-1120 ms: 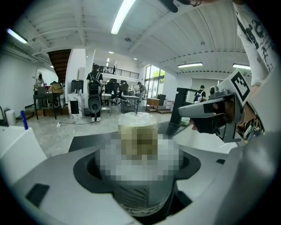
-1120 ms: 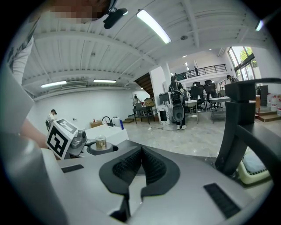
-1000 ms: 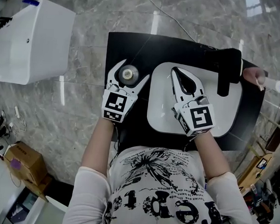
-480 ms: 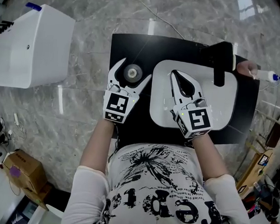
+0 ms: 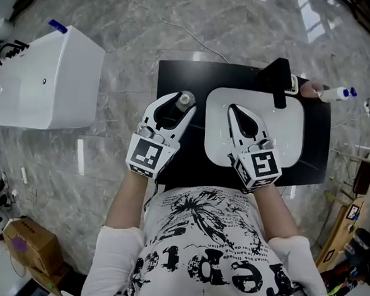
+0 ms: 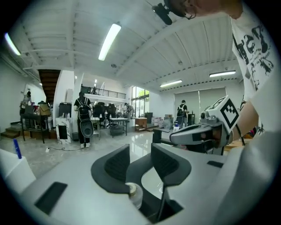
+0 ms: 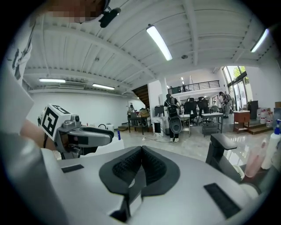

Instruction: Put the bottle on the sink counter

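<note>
Bottle point(image 5: 184, 99) upright, cap up; left tongs point(image 5: 182, 104) just closed on it.

Bright, even indoor light, shadows soft. Tube light point(image 6: 109, 40) at 11 o'clock in left gripper view, second tube point(image 7: 159, 41) at 12 o'clock in right gripper view. Glossy floor point(image 5: 135, 52) in head view, white glare streaks at 12 and 1 o'clock. Window point(image 7: 239, 74) at 3 o'clock blown out. Strong fisheye bend, black corners in all views. Bottle point(image 6: 133, 193) close to lens, soft.
</note>
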Tool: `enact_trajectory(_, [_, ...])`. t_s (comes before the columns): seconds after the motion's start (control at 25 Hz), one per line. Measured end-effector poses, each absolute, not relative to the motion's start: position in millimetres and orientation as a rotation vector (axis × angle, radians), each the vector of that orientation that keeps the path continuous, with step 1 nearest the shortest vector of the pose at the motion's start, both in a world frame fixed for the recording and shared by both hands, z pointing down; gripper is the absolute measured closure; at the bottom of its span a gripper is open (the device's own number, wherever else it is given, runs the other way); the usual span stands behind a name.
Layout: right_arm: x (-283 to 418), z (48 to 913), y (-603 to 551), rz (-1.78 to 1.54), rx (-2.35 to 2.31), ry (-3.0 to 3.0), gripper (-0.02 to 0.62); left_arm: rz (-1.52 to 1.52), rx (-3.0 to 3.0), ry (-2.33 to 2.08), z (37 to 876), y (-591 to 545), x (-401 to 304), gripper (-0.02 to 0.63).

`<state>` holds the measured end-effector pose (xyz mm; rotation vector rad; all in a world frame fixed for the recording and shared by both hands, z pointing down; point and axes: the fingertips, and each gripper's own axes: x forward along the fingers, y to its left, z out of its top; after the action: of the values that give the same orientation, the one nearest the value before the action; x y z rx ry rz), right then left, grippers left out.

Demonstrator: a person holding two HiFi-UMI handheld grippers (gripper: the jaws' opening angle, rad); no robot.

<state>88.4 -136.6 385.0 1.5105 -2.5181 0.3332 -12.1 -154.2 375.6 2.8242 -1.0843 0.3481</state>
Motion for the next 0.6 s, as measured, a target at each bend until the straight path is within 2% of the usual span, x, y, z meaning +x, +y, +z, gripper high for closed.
enact_trajectory(0.2, [73.4, 352.8, -109.2, 0.270, 1.518, -2.547, 0.580, 0.260, 2.860, -1.122, 330.3, -126.7, -34.8, 0.578])
enact_trajectory(0.6, [68.4, 299.2, -74.5, 0.133, 1.585, -2.576, 0.581, 0.186, 2.992, -1.127, 272.7, -87.8, -53.6, 0.592])
